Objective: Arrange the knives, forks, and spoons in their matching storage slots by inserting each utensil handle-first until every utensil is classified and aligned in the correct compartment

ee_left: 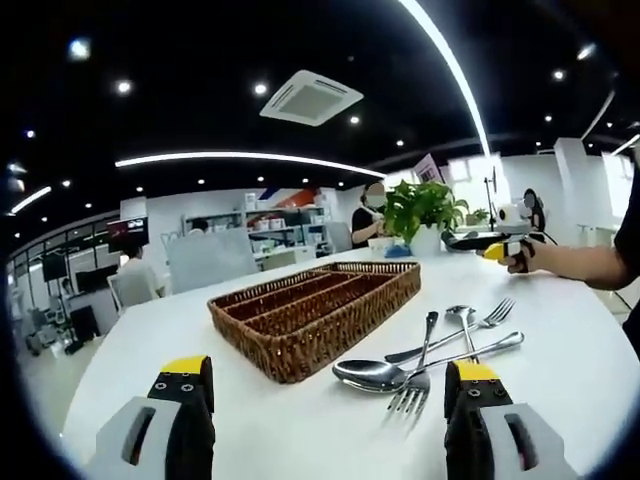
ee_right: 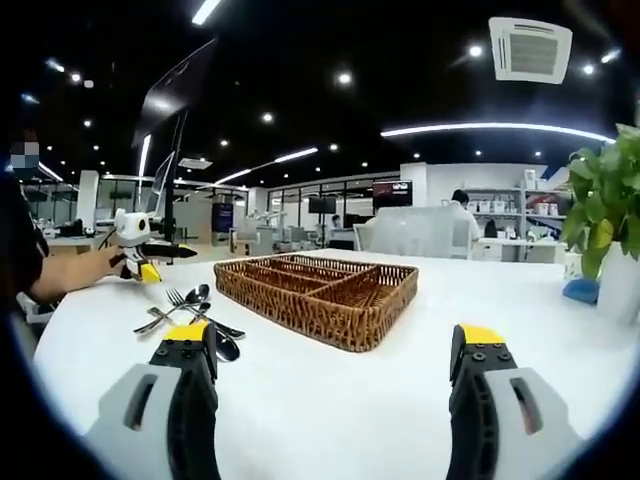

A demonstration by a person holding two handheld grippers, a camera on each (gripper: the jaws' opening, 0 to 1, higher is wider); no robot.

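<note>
Utensils [ee_left: 432,362] are lying loose in a small crossed pile on the white table [ee_left: 250,420], just beside the wicker tray [ee_left: 318,310] and outside it. In the left gripper view the pile is showing two forks and at least two spoons: one fork [ee_left: 416,385] is pointing its tines toward the camera, a large spoon [ee_left: 372,374] is lying with its bowl near the tray's corner, and a second fork [ee_left: 492,315] is resting farther back. No knife can be made out.

The tray is sitting mid-table, divided into long slots plus one cross compartment; all compartments are looking bare.

Left gripper [ee_left: 330,385] is hovering above the tabletop with jaws spread wide, holding nothing; the pile is lying between the jaws, nearer the right-hand one.

Right gripper [ee_right: 335,350] is likewise standing agape and carrying nothing, facing the tray from the opposite side. In the right gripper view the utensils [ee_right: 190,310] are appearing to the tray's left, near the left jaw.

A potted plant [ee_left: 425,212] is standing at the table's far edge.
</note>
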